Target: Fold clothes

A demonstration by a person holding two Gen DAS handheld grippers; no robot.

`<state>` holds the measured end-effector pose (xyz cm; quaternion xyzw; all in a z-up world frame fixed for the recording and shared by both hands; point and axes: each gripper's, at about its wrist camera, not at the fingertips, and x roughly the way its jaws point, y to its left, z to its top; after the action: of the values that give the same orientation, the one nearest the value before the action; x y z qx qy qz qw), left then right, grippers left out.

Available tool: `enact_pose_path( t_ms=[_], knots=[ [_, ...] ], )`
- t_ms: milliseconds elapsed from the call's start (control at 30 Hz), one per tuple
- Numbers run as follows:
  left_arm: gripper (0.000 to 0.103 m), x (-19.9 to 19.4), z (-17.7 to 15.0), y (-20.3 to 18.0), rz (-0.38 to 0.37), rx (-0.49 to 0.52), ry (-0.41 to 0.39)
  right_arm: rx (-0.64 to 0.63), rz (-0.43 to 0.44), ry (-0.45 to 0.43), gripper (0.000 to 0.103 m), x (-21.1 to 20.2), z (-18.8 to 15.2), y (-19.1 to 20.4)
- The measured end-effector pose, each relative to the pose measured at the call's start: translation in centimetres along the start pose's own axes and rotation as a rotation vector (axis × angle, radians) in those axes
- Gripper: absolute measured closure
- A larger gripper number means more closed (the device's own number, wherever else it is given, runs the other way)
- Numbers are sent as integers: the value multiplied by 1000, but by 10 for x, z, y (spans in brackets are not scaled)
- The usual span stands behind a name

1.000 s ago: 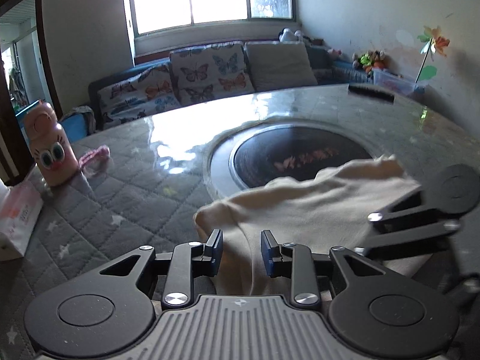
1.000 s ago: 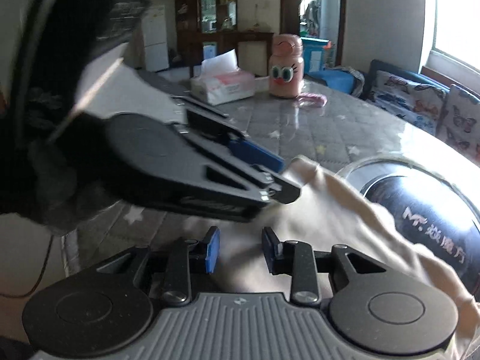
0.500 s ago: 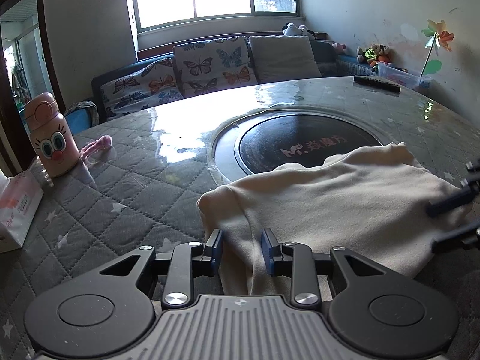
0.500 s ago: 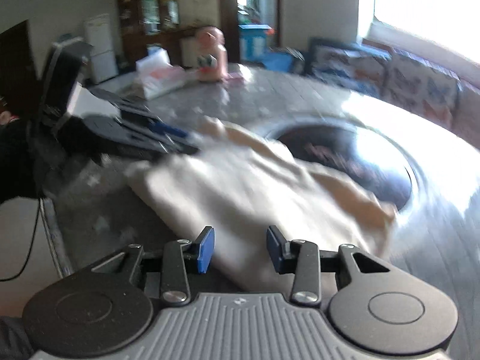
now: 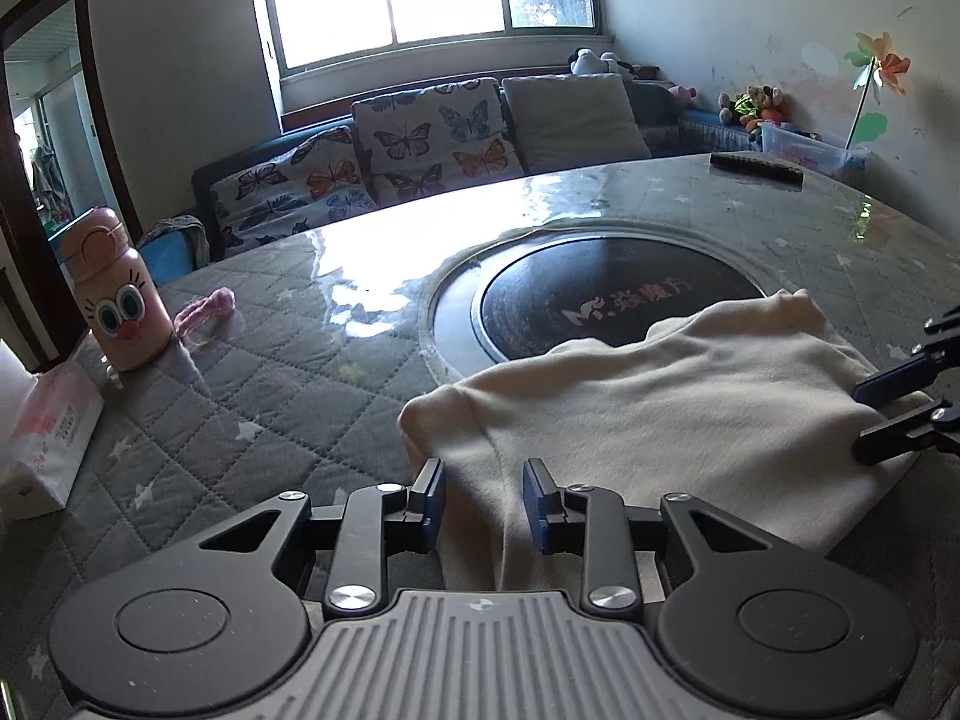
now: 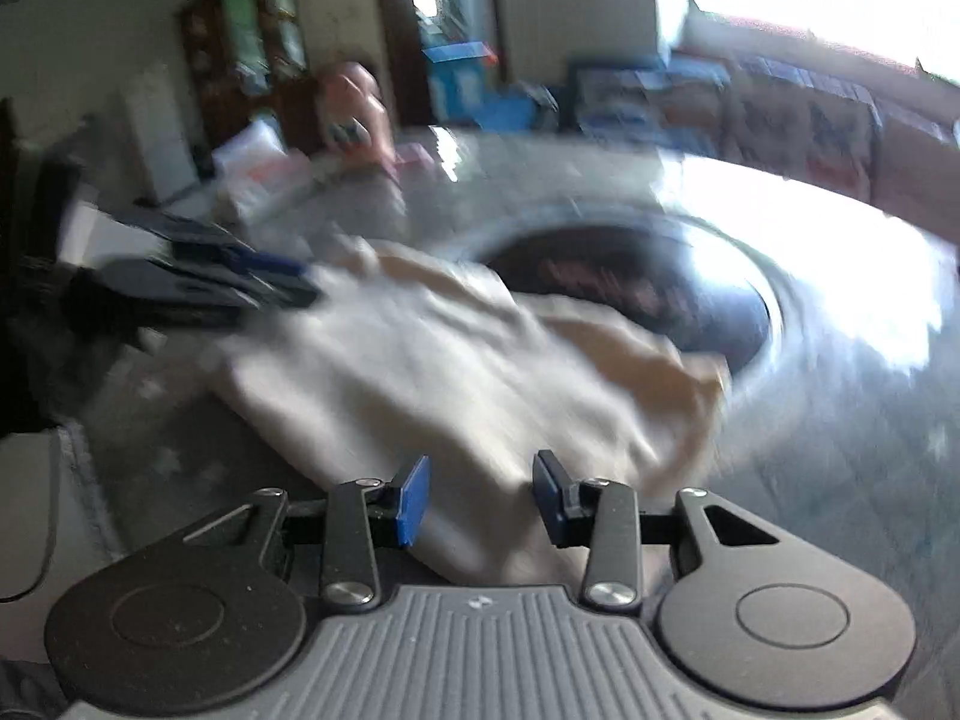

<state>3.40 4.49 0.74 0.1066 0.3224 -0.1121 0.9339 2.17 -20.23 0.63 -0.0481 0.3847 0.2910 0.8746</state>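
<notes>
Cream knit garment overlaps black round hotplate lettered "Mr."; left gripper and right gripper straddle cloth edges, jaws parted, unclamped.

Left gripper angled downward, jaws parted a little, cloth lying in the gap, pads not visibly pressing. Right gripper also tilted downward, jaws somewhat wider apart, blue pads clear of the fabric between them; fingertips seen at the left view's right edge.
</notes>
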Motion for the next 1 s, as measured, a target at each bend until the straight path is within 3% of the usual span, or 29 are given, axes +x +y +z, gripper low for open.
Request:
enact_pose_path(
  t_ms=[233,433,567,767,1000],
  knots=[
    [71,-2,10,-2,-4,-5,-27,13,-8,-44,66,-12,14,-13],
    [71,14,8,2,15,-26,6,71,-65,-71,66,22,36,-36],
    [70,17,3,9,1,-60,19,146,-100,-60,77,37,35,-59],
    [70,11,8,11,2,-83,-8,129,-108,-94,77,24,37,-59],
    [57,13,3,14,19,-98,12,125,-114,-69,75,30,29,-57]
  ],
)
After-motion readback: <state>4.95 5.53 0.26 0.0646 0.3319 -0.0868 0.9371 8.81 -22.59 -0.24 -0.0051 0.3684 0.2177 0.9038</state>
